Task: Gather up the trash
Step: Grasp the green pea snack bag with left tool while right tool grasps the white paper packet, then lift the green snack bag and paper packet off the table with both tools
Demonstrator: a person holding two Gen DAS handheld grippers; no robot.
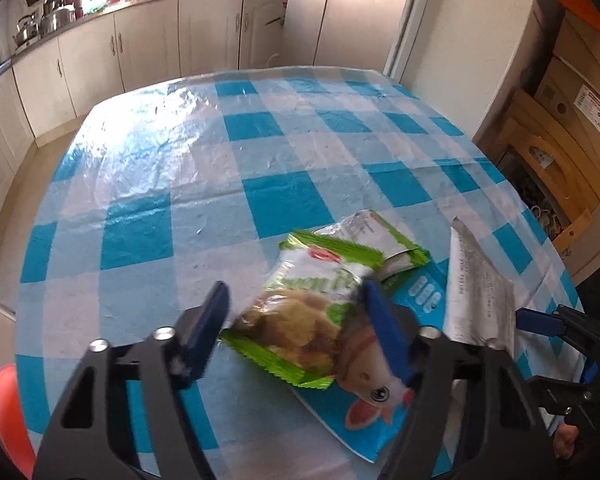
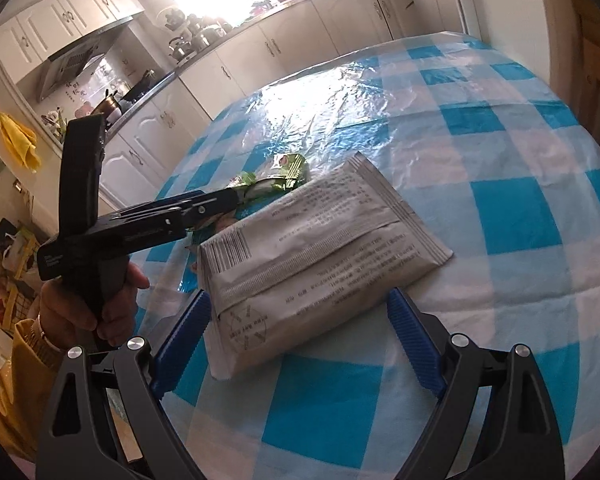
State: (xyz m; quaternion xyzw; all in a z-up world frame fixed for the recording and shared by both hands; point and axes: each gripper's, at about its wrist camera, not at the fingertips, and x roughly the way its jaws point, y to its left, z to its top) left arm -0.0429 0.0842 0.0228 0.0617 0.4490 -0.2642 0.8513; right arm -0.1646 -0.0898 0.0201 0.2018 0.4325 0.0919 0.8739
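My left gripper (image 1: 296, 320) was spread wide, its blue fingers either side of the green snack packet (image 1: 300, 312), which lay on a blue pouch printed with a cartoon animal (image 1: 370, 396) on the checked tablecloth (image 1: 180, 168); I couldn't tell what either held. My right gripper (image 2: 300, 340) was also released, straddling the near end of the silver printed packet (image 2: 320, 252), with a second green wrapper (image 2: 288, 168) at eleven o'clock beyond it.

My left gripper (image 1: 296, 320) has its two blue fingers spread wide. My right gripper (image 2: 300, 344) is spread wide too. My left hand (image 2: 96, 308) grips the handle.
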